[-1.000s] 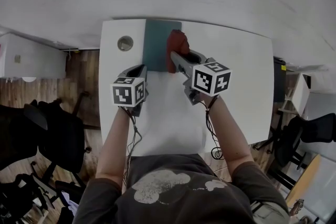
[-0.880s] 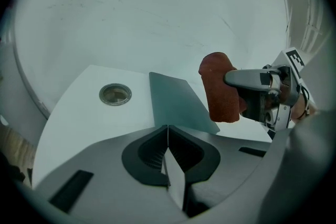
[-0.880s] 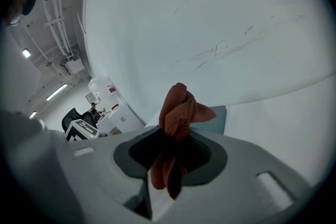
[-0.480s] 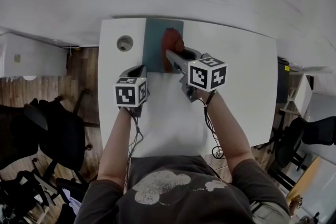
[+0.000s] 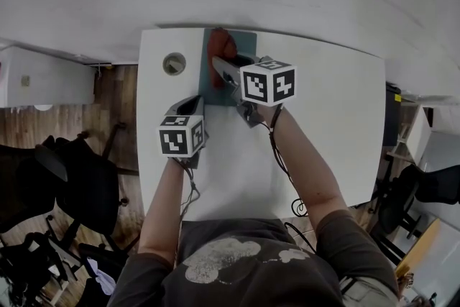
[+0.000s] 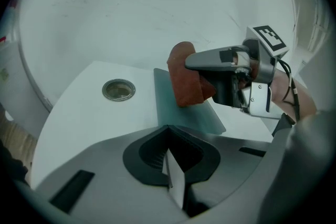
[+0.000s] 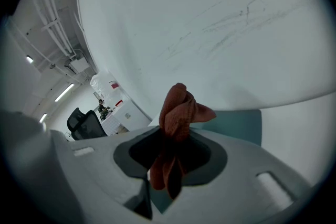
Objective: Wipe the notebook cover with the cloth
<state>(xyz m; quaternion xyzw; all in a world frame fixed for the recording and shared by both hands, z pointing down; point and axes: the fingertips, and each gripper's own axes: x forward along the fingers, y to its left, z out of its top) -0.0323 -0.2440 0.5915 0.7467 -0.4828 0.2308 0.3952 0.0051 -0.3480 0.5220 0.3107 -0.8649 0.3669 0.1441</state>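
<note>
Right gripper [image 5: 221, 67]: clamped tight on the cloth [image 5: 221, 45], a rust-red crumpled wad bulging past the jaws.
Cloth: right at the jaw tips, and it looks to be touching the far end of the cover.
Notebook [image 6: 185, 119]: teal, flat and matte. Its long axis runs straight ahead of the gripper toward the wall, with most of the cover lying back under the gripper body.
Left gripper [image 5: 191, 103]: jaws together, holding nothing, near the notebook's near-left corner. It's the farther one from the cloth.
Next stroke: my guess is a pull back along that long axis.
Table [image 5: 323, 118]: smooth and white, with a round cable hole [image 6: 118, 89] left of the notebook.
</note>
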